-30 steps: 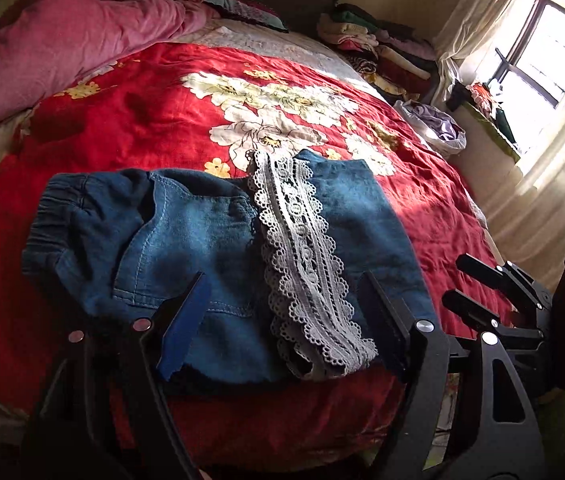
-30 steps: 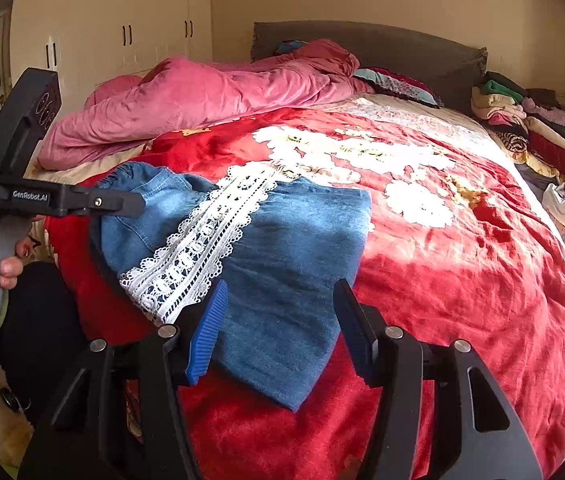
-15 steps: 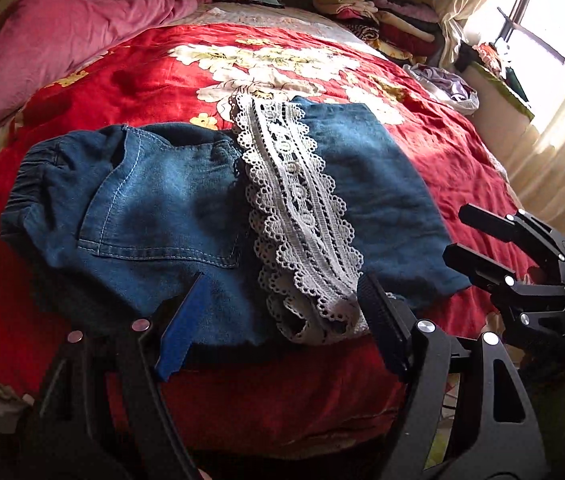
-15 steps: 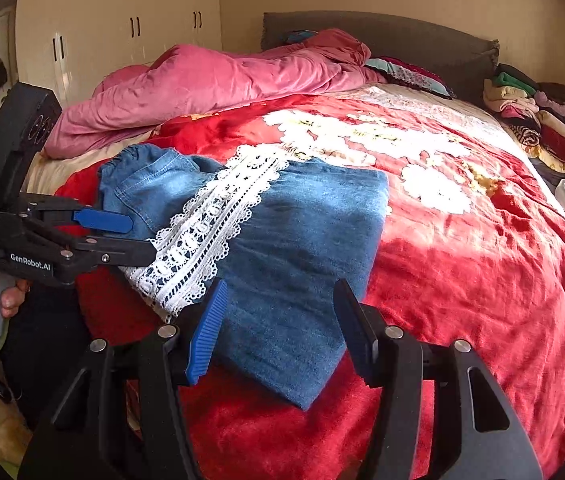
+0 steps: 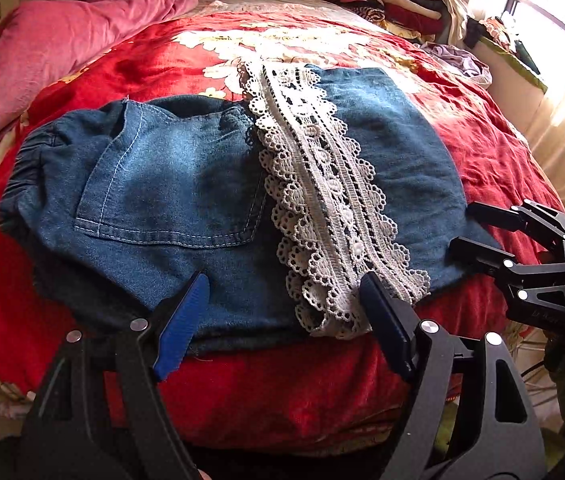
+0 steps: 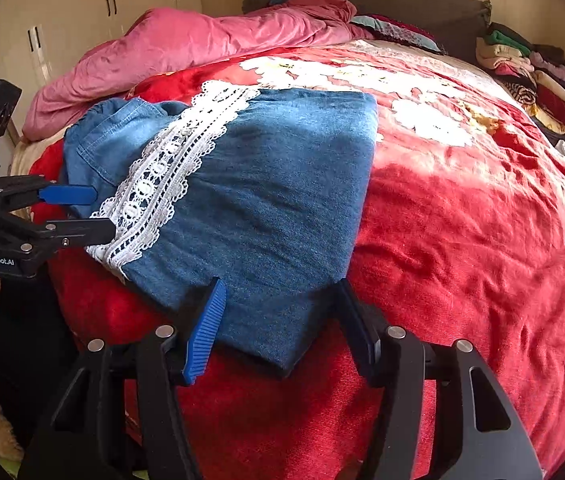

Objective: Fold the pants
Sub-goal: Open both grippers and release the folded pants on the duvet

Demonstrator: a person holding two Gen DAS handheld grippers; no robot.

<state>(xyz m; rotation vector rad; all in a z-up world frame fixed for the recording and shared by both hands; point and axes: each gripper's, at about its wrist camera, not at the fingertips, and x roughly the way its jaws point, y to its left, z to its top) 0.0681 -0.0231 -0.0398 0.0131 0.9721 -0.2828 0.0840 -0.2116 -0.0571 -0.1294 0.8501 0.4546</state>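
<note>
- While both sets of jaws stand open, the left gripper [image 5: 282,300] and right gripper [image 6: 280,316] each bracket the near edge of the denim pants [image 5: 186,200], which lie folded on the red bed [image 6: 462,240].
- Judged best: pinch both near corners evenly, catching every layer including the lace trim [image 5: 322,208].
- No container holds anything here.

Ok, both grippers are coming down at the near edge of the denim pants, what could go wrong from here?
The left gripper straddles the lace trim; it may pinch only the lace, not the denim pants. The right gripper sits over the folded corner and might grab only the top layer. The red blanket could get caught too.
</note>
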